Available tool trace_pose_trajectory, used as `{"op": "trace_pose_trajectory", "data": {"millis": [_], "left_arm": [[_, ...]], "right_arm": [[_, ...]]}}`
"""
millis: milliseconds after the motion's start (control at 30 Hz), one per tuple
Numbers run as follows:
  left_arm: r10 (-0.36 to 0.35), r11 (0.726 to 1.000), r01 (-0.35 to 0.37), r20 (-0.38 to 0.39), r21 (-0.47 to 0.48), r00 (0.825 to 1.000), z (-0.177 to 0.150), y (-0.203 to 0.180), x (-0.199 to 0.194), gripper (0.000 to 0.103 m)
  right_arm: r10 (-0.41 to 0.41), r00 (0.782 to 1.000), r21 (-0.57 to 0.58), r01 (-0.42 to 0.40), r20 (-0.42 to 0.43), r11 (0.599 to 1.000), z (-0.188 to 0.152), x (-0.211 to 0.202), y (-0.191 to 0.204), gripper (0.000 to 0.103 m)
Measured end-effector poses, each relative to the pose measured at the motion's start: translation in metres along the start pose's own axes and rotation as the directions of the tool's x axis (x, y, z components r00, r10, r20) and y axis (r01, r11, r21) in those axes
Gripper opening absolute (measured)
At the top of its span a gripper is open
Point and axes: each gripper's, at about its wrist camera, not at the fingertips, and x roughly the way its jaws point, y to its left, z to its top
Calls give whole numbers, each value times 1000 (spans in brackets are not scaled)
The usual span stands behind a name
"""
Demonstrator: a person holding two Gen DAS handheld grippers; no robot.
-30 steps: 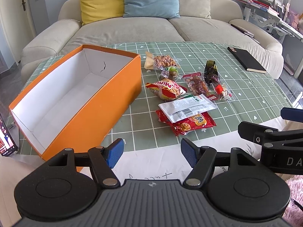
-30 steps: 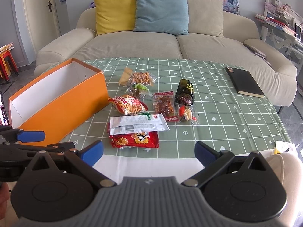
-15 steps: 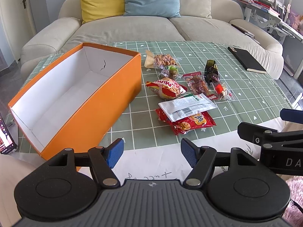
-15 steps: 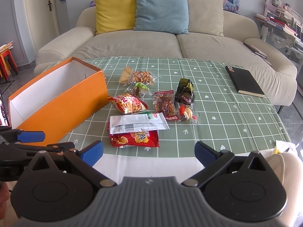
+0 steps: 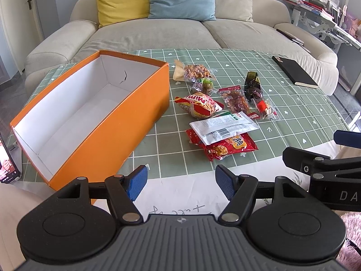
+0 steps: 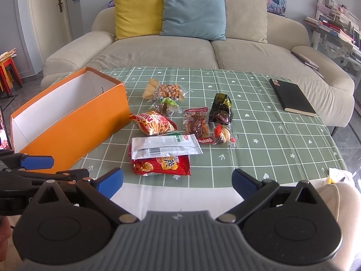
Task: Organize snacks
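Both the left gripper (image 5: pixel 181 181) and right gripper (image 6: pixel 177 181) hover spread wide, grasping nothing, at the table's near edge. The 8 snack packets (image 5: pixel 222 117) lie clustered just right of the orange box (image 5: pixel 90 117).

The left gripper (image 5: pixel 181 181) is showing black linkage arms, ribbed blue fingertips (image 5: pixel 136 182), silver pivot screws and a ridged grey housing with two round black discs. The right gripper (image 6: pixel 177 181) is looking identical; white letters "DA" are marking its side.
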Motion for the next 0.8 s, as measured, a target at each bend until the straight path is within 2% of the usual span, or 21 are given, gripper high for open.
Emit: {"op": "trace_pose_trajectory", "data": {"millis": [600,733,800], "left_arm": [[-8,1000,8,-5,-7,1000,-2,0,1,81],[-59,998,59,-5,-20,998,-1,3,1,79],[-94,995,94,0,-28,996,0,7,3,71]], "right_arm": [[4,1000,2,-4,-9,1000,0,1,0,99],[10,1000,17,-10,-15,1000,2,6,-4,99],[1,1000,21,-1,1,1000,4,9,-8,99]]}}
